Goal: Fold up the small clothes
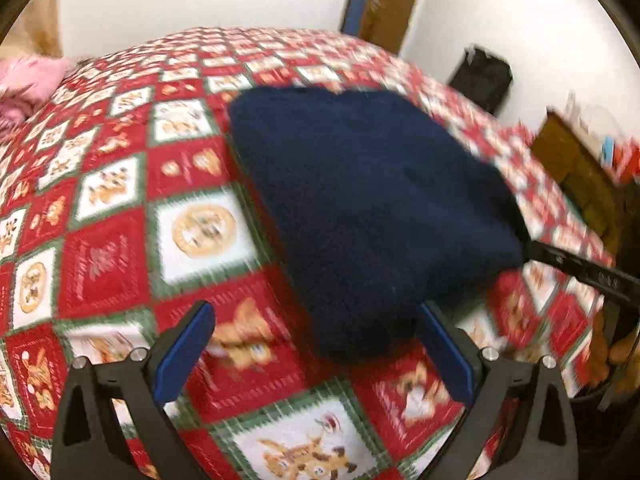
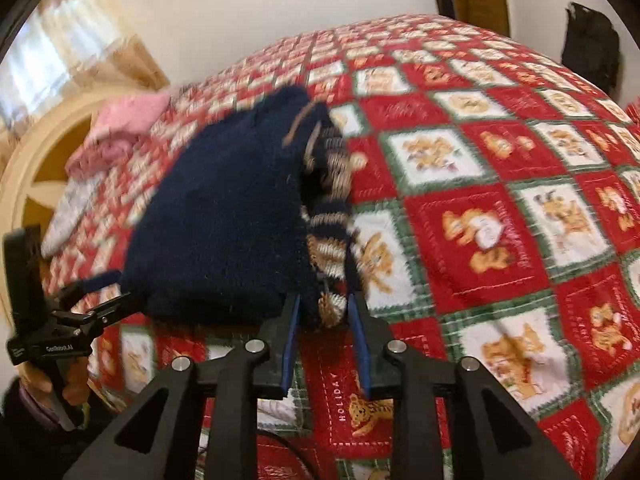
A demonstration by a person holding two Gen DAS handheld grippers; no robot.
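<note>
A folded navy garment (image 1: 360, 200) lies on the red, white and green holiday tablecloth (image 1: 108, 256). My left gripper (image 1: 314, 312) stands wide open just before the garment's near corner, with nothing gripped. From the right, one black finger of the right gripper (image 1: 576, 270) reaches the garment's edge. In the right wrist view the navy garment (image 2: 224, 216) shows a striped navy-and-tan layer (image 2: 332, 240) along its right side. My right gripper (image 2: 326, 312) is partly open with that striped edge loose between its blue pads. The left gripper (image 2: 108, 292) sits at the garment's near-left corner, held by a hand.
A stack of pink clothes (image 2: 120, 132) and a pale folded piece (image 2: 68, 212) lie at the far left of the cloth-covered table (image 2: 480, 232). A black bag (image 1: 480, 76) hangs by the wall, and brown wooden furniture (image 1: 572, 168) stands past the table's right edge.
</note>
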